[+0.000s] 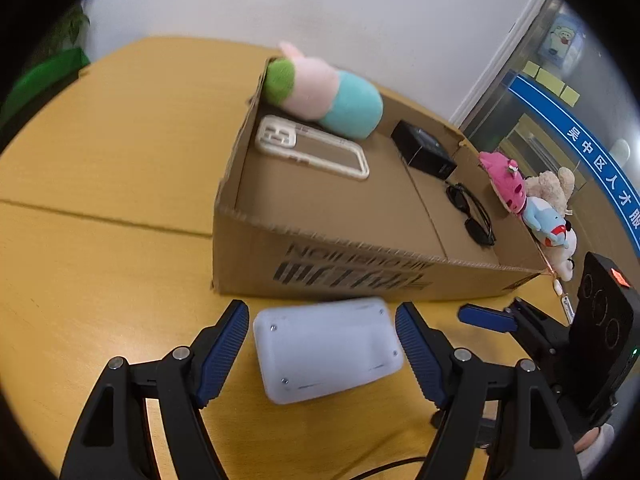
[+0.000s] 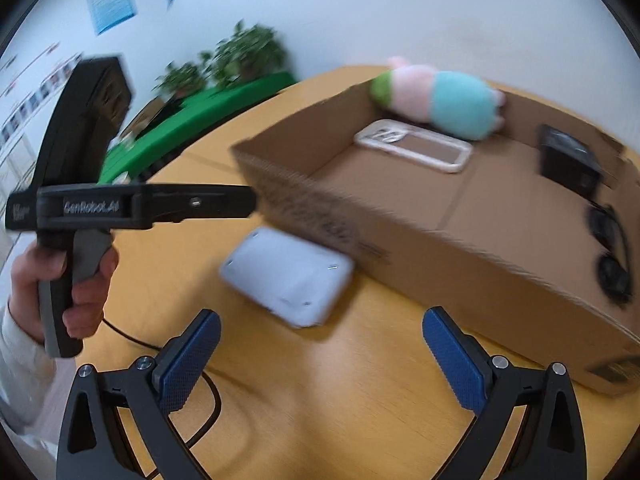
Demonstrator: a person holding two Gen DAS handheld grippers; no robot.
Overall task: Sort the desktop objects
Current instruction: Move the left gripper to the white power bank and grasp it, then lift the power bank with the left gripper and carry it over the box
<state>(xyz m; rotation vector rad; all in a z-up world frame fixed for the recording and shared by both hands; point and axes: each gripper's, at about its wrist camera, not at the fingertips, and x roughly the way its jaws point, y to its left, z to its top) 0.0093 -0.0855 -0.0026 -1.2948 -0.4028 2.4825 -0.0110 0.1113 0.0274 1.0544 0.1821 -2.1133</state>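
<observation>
A white rounded plastic box (image 1: pixel 326 348) lies flat on the wooden table (image 1: pixel 100 160), right in front of a cardboard box (image 1: pixel 360 272). My left gripper (image 1: pixel 321 306) is open and straddles the white box, with a gap at each blue pad. My right gripper (image 2: pixel 322 314) is open too. The white box (image 2: pixel 286 280) lies just ahead of it, its near corner level with the tips. The cardboard box (image 2: pixel 440 264) holds a pink, green and teal plush (image 1: pixel 328 92), a clear phone case (image 1: pixel 312 148), a small black box (image 1: pixel 424 152) and dark sunglasses (image 1: pixel 470 212).
Several small plush toys (image 1: pixel 532 208) are heaped by the cardboard box's right wall. A hand (image 2: pixel 76 292) holds the left gripper's black handle (image 2: pixel 120 204). A black cable (image 2: pixel 208 400) trails on the table. Potted plants (image 2: pixel 240 56) stand beyond the table's far edge.
</observation>
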